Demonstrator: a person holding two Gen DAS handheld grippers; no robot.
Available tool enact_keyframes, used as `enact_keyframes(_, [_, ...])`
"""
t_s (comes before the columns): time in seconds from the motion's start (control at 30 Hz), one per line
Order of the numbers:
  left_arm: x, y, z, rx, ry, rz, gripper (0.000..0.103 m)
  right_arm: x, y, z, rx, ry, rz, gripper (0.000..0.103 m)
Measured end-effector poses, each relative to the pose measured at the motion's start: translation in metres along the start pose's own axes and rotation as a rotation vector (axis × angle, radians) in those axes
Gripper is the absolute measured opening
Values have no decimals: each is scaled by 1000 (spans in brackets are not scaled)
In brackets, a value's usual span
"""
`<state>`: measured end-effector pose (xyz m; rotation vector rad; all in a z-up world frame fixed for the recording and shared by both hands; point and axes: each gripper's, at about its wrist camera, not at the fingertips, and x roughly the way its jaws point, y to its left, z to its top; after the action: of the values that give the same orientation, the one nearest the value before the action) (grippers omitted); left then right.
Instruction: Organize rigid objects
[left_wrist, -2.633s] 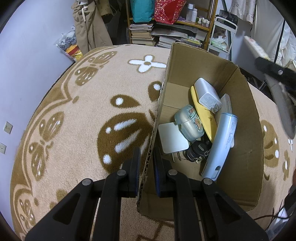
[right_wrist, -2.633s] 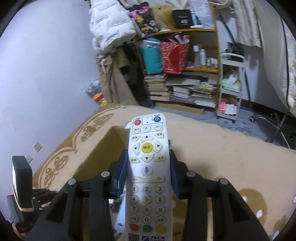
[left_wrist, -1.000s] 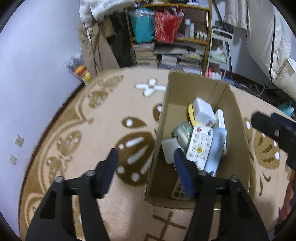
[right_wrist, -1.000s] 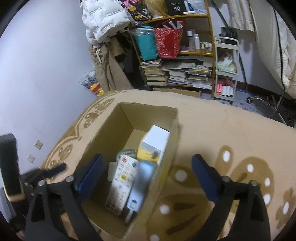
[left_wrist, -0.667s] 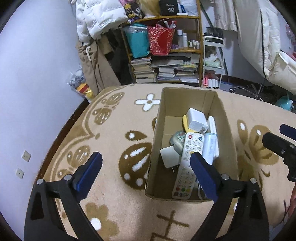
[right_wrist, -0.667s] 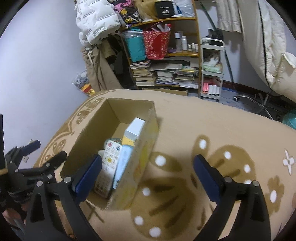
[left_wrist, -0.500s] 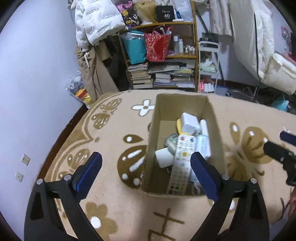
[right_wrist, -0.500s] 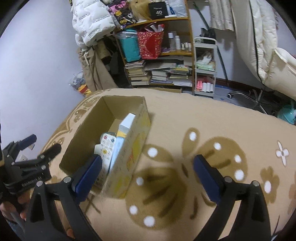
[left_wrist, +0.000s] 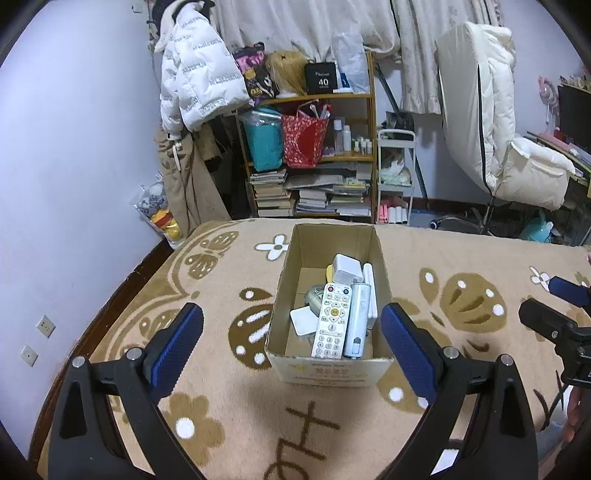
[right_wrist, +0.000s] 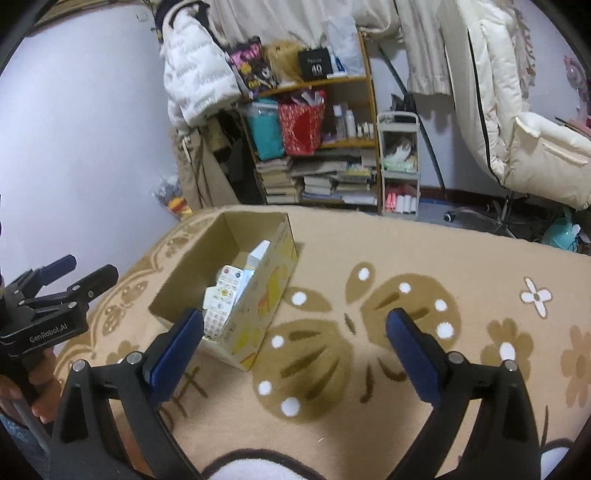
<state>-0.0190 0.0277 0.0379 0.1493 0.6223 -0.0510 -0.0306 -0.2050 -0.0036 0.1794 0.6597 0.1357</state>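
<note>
Left-wrist view, left to right: we see the left gripper with its blue-padded jaws spread wide and nothing between them, hovering above the patterned beige carpet. Between the jaws in the picture, but clear of them, stands the open cardboard box near the carpet's far edge. Inside it the white remote control lies on top, beside a pale blue cylindrical device; a white adapter block and a flat white plate are partly buried, and a rounded grey-green item is too covered to name. At the right edge the right gripper is cut off. In the right-wrist view its jaws stand released and empty over bare carpet, with the box wall hiding most contents.
</note>
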Motion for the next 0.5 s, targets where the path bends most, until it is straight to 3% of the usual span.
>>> enact_keyframes(0.13, [-14,-3,-12,6,-20,40,96,-14,2,-10,-9,-53,1,103])
enact_keyframes(0.5, [-25,-13,-36,15,-6,41,96,-22,4,-33,-3,-115,-13,103])
